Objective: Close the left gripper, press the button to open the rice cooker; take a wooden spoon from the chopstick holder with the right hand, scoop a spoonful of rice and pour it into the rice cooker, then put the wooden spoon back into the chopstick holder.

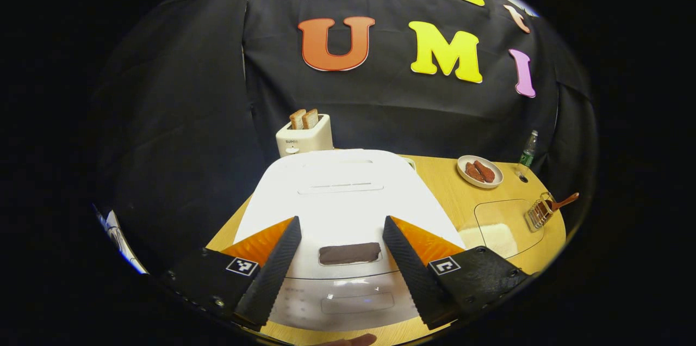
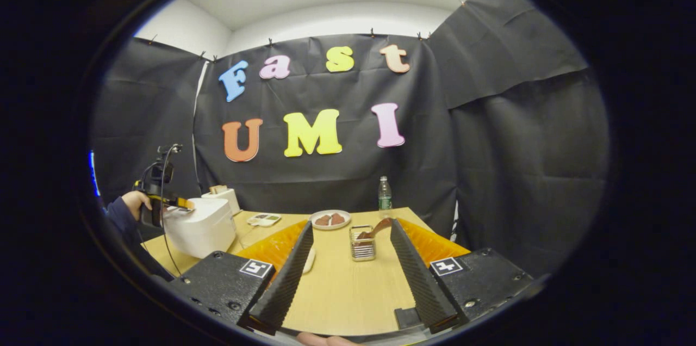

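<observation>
Fingers of the left gripper point(image 1: 340, 237) spread wide, holding nothing, above the closed rice cooker point(image 1: 348, 193), its button point(image 1: 349, 253) between them. Right gripper point(image 2: 350, 248) equally wide, empty, well right of the cooker; chopstick holder point(image 2: 362, 242) with wooden spoon point(image 2: 379, 226) stands beyond its tips.

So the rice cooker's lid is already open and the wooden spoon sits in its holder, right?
Not quite. In the left gripper view the rice cooker has its lid shut, with the left gripper open above the button. The wooden spoon does sit in its holder, as the right gripper view shows.
</observation>
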### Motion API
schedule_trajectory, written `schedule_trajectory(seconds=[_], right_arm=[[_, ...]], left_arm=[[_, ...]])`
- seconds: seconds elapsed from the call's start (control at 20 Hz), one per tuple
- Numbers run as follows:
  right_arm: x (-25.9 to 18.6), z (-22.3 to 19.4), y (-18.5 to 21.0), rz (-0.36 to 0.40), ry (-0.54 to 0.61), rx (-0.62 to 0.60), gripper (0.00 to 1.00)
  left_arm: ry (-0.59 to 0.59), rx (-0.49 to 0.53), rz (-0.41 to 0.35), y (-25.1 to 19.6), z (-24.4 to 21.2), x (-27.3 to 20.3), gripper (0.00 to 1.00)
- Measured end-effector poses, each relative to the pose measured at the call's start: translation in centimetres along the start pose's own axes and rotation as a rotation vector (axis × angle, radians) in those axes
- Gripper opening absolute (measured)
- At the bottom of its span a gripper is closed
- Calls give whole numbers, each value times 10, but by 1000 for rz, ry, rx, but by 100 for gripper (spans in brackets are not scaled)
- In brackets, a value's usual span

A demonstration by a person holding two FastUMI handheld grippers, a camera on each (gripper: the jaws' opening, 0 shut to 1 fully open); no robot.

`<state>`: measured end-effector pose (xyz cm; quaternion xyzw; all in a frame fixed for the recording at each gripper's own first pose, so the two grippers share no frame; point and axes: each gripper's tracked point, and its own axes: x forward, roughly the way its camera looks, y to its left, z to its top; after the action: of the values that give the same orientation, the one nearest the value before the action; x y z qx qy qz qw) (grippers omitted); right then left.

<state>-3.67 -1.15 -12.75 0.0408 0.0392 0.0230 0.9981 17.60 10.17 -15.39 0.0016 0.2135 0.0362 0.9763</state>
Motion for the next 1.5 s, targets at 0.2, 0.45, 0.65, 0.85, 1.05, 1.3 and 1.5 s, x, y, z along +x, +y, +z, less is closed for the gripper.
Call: schedule_trajectory(seconds=[0.2, 0.45, 0.65, 0.85, 1.05, 1.3, 1.5], right_arm=[[1, -2, 3, 6, 11, 9, 90], [5, 10, 14, 10, 0, -6, 90], [6, 25, 26, 18, -44, -32, 90], [9, 42, 38, 17, -84, -51, 90], [6, 57, 42, -14, -134, -34, 90], [-4, 62, 44, -16, -136, 7, 90], [-13, 61, 40, -25, -142, -3, 90]], left_arm=[[-40, -17, 0, 0, 1, 0, 99], [-146, 5, 26, -1, 10, -1, 98], [-210, -34, 40, -4, 30, -26, 96], [-309, -31, -1, -26, 55, -76, 95], [-359, 6, 12, -36, 60, -129, 95], [-425, 17, -75, -71, 58, -181, 95], [-483, -31, -104, -81, 55, -223, 95]])
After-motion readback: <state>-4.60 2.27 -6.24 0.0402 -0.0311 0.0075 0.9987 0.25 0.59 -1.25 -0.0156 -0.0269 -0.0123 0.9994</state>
